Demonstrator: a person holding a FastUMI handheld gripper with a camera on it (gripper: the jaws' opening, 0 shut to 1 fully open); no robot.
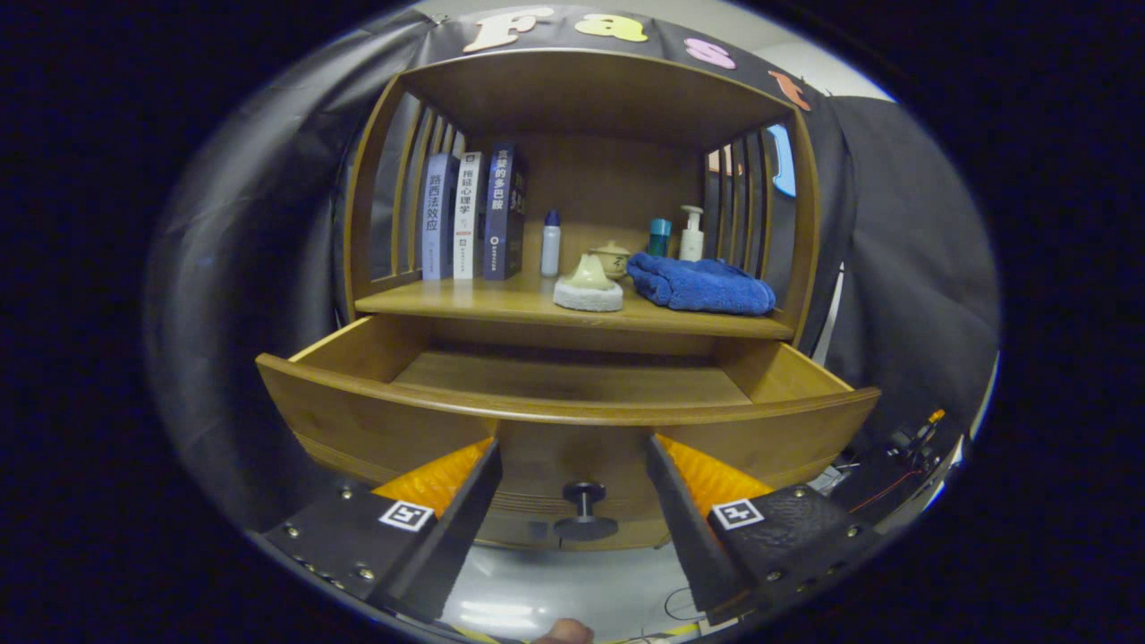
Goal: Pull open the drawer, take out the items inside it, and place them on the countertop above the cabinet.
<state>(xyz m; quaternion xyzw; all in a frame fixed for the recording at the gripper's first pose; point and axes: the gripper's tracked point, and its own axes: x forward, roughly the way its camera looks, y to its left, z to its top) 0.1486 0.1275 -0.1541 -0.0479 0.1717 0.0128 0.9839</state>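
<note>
Black cloth hangs behind and to both sides of a wooden cabinet (pixel 572 98) with slatted side walls. We see its drawer (pixel 376 407) pulled out toward us, the curved front board just beyond the fingertips. What shows of the drawer floor is bare wood; the front board hides the near part, so we cannot tell whether anything lies there. The knob (pixel 583 510) sits low on the drawer front, between the two fingers and touching neither.

Our gripper (pixel 572 452) has its fingers spread wide, nothing between them but the knob and the drawer face. Both fingertips are near the upper part of the front board; contact cannot be judged.

On the countertop (pixel 447 300) above the drawer we note, from one side to the other:
- three books (pixel 471 219) upright against the slats
- a small white bottle (pixel 550 243) with a blue cap, just beside the books
- a pale cone-shaped piece on a white pad (pixel 588 286) near the front edge
- a lidded pot (pixel 613 258) just behind it
- a folded blue towel (pixel 702 284), touching or nearly touching the pad
- a teal-capped bottle (pixel 659 237) and a pump bottle (pixel 691 234) behind the towel

Wires and a small device (pixel 912 443) lie low beside the far finger.
</note>
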